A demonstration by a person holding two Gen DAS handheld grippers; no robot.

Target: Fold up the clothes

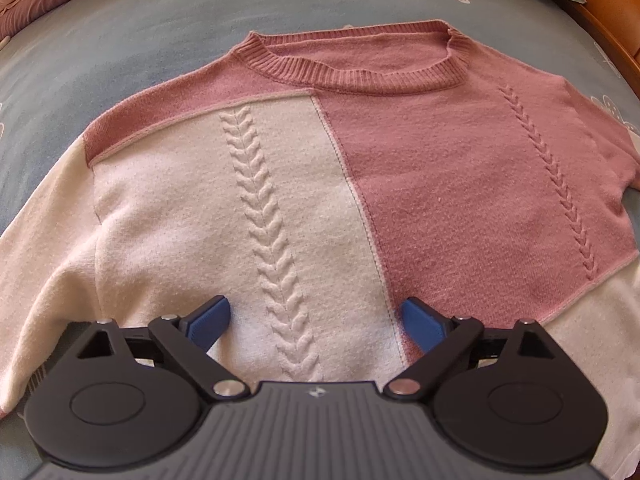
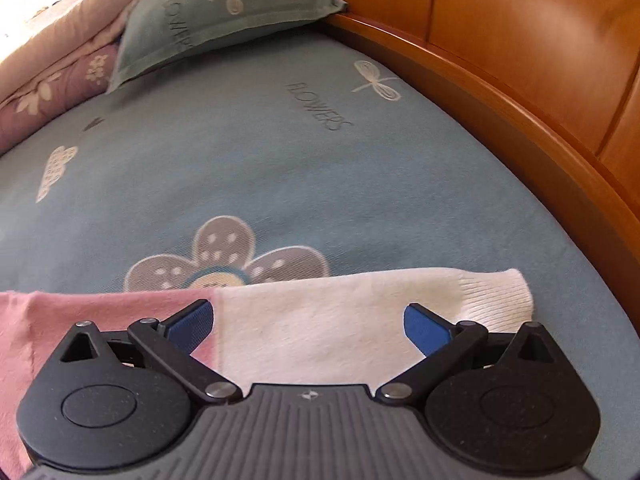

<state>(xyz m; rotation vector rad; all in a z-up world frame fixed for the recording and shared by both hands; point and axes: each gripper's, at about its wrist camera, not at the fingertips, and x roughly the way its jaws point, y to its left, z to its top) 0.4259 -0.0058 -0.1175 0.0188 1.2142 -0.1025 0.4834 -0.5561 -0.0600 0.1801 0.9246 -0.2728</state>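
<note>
A pink-and-cream knitted sweater (image 1: 320, 168) is laid flat, front up, on a blue-grey bedspread (image 1: 120, 40) printed with flowers and the word "FLOWERS". The garment is split into colour blocks: dusty pink across the ribbed round collar (image 1: 352, 68), the shoulders and one half of the chest, cream over the other half and the lower part. Two raised braided cable lines (image 1: 272, 232) are seen running down the front, one on the cream panel and one on the pink. A cream sleeve is spread out to each side.

The left gripper (image 1: 316, 320) is held above the lower cream panel with its blue pads (image 1: 210, 318) spread wide and nothing clamped between them. The right gripper (image 2: 308, 324) is likewise held wide apart over the far sleeve (image 2: 360, 320), where pink gives way to cream before a ribbed cuff (image 2: 500, 296); no fabric is pinched. A green pillow (image 2: 224, 12) and a wooden bed frame (image 2: 520, 80) are seen beyond.
</note>
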